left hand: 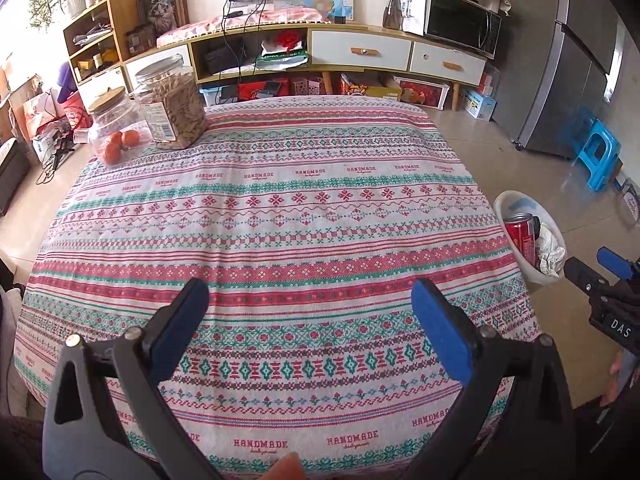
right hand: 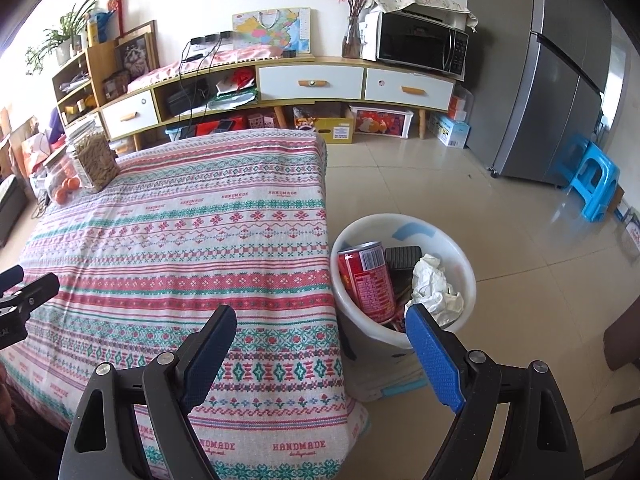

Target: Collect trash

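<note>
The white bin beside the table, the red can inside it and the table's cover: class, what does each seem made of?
White bin: probably plastic, with smooth, slightly glossy moulded walls.
Red can: likely metal, with a silvery rim above its printed label.
Table cover: woven cloth, matt, patterned, draping softly over the edge.

Table covered by a patterned cloth in red, green and white bands, printed "HANDMADE". At its far left corner stand two clear jars: a tall jar filled with tan sticks, and just beside it a shorter jar with a wooden lid, holding oranges. The rest of the cloth is bare. On the tiled floor, just beside the table's right edge, stands a white bin; farther off, a blue stool.
</note>
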Available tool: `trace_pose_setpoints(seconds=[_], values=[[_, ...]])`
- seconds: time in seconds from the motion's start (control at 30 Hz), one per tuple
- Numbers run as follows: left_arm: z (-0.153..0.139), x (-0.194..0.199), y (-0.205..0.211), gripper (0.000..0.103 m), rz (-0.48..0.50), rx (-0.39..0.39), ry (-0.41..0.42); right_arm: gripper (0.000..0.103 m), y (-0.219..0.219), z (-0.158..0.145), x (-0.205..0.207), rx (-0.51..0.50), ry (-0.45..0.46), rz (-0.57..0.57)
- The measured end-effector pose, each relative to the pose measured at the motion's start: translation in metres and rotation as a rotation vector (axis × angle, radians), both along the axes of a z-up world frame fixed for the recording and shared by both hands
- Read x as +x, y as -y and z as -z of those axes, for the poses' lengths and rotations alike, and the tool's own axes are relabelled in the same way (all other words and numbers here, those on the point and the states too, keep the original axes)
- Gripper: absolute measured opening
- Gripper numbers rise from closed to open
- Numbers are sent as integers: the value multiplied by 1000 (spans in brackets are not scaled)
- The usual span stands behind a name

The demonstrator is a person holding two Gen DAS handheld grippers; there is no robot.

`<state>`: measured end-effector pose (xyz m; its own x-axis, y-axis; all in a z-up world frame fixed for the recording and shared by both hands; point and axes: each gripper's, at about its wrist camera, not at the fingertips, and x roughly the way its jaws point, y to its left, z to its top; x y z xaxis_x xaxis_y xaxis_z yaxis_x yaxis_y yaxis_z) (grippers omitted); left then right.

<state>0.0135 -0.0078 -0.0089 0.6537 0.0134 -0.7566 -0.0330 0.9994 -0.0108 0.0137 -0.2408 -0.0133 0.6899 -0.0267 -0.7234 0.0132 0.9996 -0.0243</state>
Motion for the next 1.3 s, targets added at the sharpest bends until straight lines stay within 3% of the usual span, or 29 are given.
trace_pose_setpoints(seconds=[1.3], values=[[2, -2, 4, 101, 17, -8, -19, 89, 0, -2, -2, 0, 9, -3]])
